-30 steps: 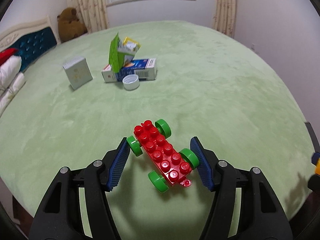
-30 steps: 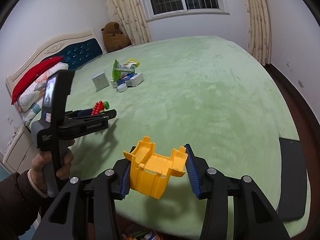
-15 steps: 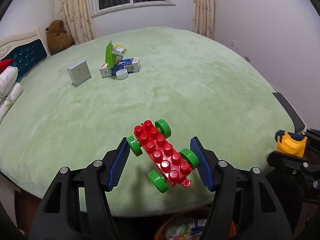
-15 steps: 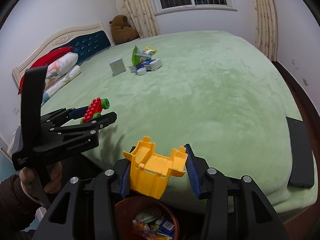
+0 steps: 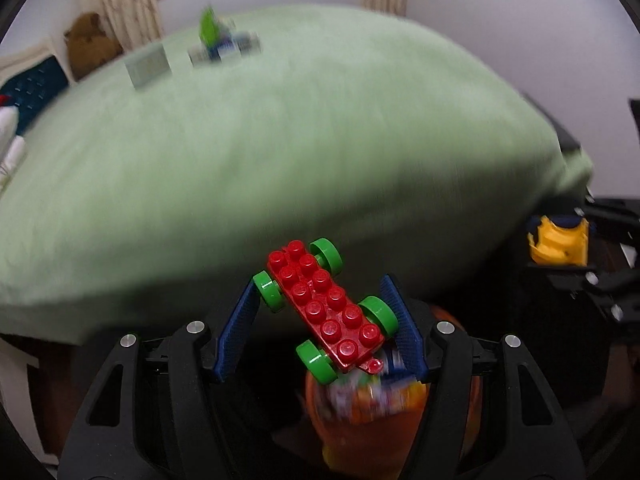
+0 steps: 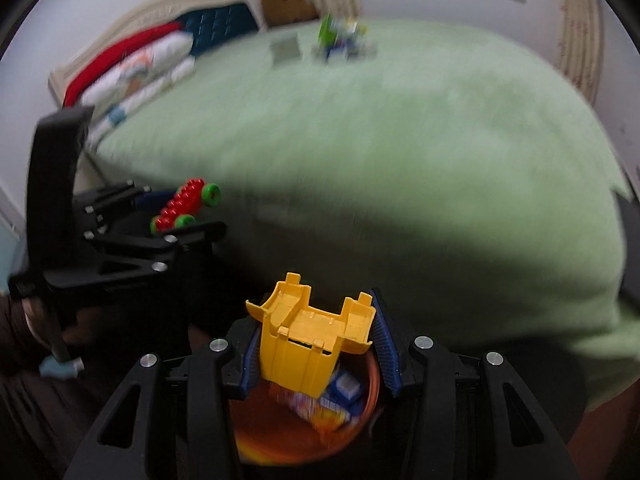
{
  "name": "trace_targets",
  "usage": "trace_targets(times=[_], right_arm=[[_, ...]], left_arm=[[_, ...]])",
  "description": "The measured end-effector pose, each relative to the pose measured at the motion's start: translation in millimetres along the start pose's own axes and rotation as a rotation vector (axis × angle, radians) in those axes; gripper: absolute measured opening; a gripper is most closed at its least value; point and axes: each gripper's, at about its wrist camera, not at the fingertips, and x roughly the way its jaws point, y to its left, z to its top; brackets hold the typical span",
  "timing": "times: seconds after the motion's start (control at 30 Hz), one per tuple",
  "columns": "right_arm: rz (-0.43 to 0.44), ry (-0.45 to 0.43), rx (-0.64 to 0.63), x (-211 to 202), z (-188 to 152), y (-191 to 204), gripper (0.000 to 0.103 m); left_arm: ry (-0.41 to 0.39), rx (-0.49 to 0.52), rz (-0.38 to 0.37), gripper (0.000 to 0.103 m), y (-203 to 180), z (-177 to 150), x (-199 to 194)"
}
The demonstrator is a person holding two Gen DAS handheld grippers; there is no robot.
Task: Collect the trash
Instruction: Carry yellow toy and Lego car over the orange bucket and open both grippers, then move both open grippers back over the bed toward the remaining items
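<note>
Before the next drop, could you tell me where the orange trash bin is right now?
The orange trash bin sits on the floor beside the green bed, directly below the right gripper and its yellow toy piece.

from here the boxes (image 5: 224,46) at upper centre of the left view are smeared, labels unreadable. the orange bin (image 6: 304,436) at lower centre is half hidden behind my gripper frames, its contents a blur. a hand (image 6: 34,320) is cut off at the right view's left edge.

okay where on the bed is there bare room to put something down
Nearly all the green bedspread is bare, from the near edge back to the boxes. The only clutter is the far cluster: a grey box beside the carton pile. Pillows line the headboard side.
</note>
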Motion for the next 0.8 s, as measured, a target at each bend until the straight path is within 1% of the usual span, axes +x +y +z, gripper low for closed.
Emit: trace_targets(times=[0.03, 0.1, 0.23, 0.27, 0.3, 0.33, 0.4, 0.43, 0.5, 0.6, 0.7, 0.8], right_arm=[[0.006, 0.035, -0.003, 9.2, -5.1, -0.1, 0.046], [0.018, 0.093, -0.018, 25.5, -12.2, 1.3, 0.046], [0.026, 0.174, -0.057, 48.5, -18.9, 5.1, 0.048], [0.022, 0.196, -0.068, 53.7, -20.1, 6.2, 0.051], [0.006, 0.222, -0.084, 60.3, -22.3, 7.5, 0.068], [-0.001, 0.223, -0.090, 62.0, -24.1, 8.8, 0.078], [0.006, 0.233, -0.089, 64.9, -25.4, 7.4, 0.078], [0.011, 0.238, -0.084, 66.1, -25.3, 5.7, 0.078], [0.011, 0.236, -0.070, 66.1, -23.7, 0.4, 0.078], [0.008, 0.231, -0.050, 63.6, -21.9, -7.8, 0.078], [0.014, 0.218, -0.028, 58.2, -17.3, -15.3, 0.078], [0.035, 0.185, -0.015, 46.4, -12.5, -21.2, 0.078]], left_arm=[[0.035, 0.018, 0.004, 0.061, -2.4, -10.6, 7.2], [0.086, 0.032, -0.007, 0.061, -4.8, -20.8, 18.0], [0.204, 0.015, -0.040, 0.063, -2.4, -32.6, 44.5], [0.232, 0.006, -0.050, 0.069, -0.3, -33.3, 51.1], [0.262, -0.008, -0.051, 0.080, 2.5, -34.2, 57.9], [0.279, -0.020, -0.049, 0.083, 4.7, -36.0, 61.7], [0.311, -0.036, -0.065, 0.083, 8.9, -37.9, 68.6], [0.323, -0.044, -0.061, 0.083, 10.6, -38.9, 71.1], [0.333, -0.053, -0.063, 0.083, 12.6, -39.4, 73.9], [0.326, -0.062, -0.065, 0.083, 13.6, -36.5, 74.0], [0.305, -0.057, -0.064, 0.083, 11.1, -32.6, 70.6], [0.259, -0.045, -0.059, 0.083, 9.5, -30.9, 59.0]])
